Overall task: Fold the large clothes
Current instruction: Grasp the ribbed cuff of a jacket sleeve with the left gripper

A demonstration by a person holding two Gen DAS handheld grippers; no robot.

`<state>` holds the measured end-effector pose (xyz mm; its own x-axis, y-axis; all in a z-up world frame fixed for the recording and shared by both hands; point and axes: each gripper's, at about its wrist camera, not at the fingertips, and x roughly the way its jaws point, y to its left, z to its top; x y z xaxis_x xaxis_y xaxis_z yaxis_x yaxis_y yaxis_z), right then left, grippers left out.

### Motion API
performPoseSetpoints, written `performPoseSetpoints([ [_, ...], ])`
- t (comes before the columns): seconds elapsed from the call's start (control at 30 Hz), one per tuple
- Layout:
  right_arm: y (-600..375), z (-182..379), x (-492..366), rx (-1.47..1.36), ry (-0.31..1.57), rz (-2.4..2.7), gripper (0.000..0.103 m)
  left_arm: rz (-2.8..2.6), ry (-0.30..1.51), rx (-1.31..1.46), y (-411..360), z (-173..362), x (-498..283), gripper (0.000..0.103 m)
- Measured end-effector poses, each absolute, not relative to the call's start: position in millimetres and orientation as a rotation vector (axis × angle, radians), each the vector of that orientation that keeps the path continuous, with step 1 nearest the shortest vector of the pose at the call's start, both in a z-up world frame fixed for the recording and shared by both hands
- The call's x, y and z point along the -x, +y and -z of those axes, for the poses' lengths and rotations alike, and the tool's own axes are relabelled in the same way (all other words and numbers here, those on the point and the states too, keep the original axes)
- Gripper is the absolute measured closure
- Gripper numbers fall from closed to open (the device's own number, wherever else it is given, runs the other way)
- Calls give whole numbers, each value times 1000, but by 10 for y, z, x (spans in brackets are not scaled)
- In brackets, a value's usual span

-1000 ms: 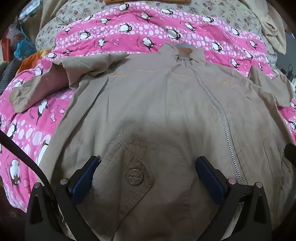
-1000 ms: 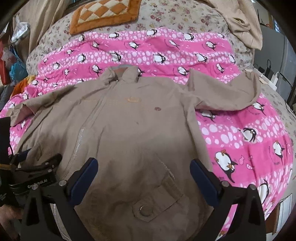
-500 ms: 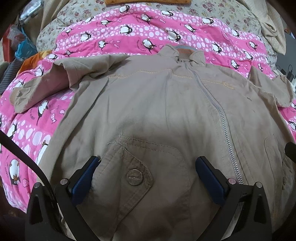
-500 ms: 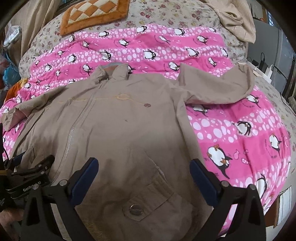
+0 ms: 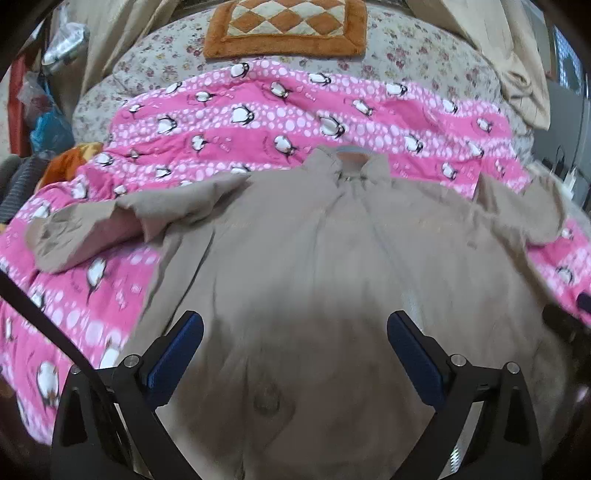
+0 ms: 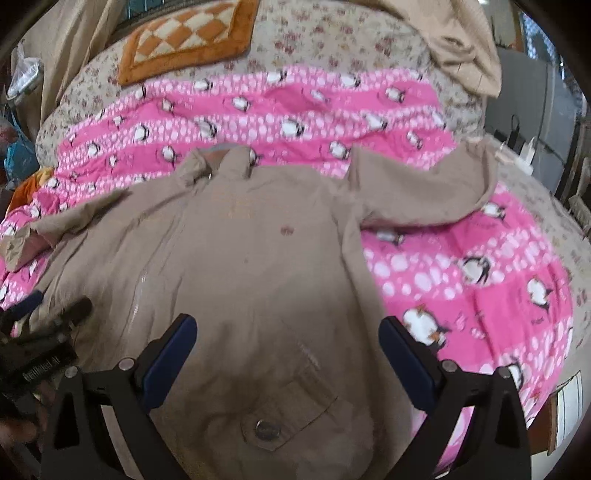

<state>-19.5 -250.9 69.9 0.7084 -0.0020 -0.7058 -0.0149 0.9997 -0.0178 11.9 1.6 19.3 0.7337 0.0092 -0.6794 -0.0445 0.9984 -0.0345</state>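
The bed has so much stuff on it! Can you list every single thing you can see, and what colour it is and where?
jacket: one, tan, spread flat on the blanket, collar at the far end, both sleeves out to the sides
penguin blanket: one, pink with white dots, under the jacket
flowery bedcover: one, pale with small flowers, beyond the blanket
checked mat: one, orange and cream, at the far end of the bed
beige cloth: one, bunched at the far right corner
bags: a few, blue and clear, left of the bed
left gripper: one, black with blue pads, open above the jacket's near hem
right gripper: one, black with blue pads, open above a button pocket
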Motion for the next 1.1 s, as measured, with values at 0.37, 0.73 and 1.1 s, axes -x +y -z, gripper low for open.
performPoseSetpoints([
  [0.37,-2513,-674,203,10,809,-39,2,-146,734,217,1100,-615,-253,18],
  [0.73,-2480,-618,209,22,839,-78,2,-522,696,402,3528,-308,-236,29],
  [1.1,-2492,-530,145,25,878,-61,2,-525,750,516,3826,-284,-598,103],
])
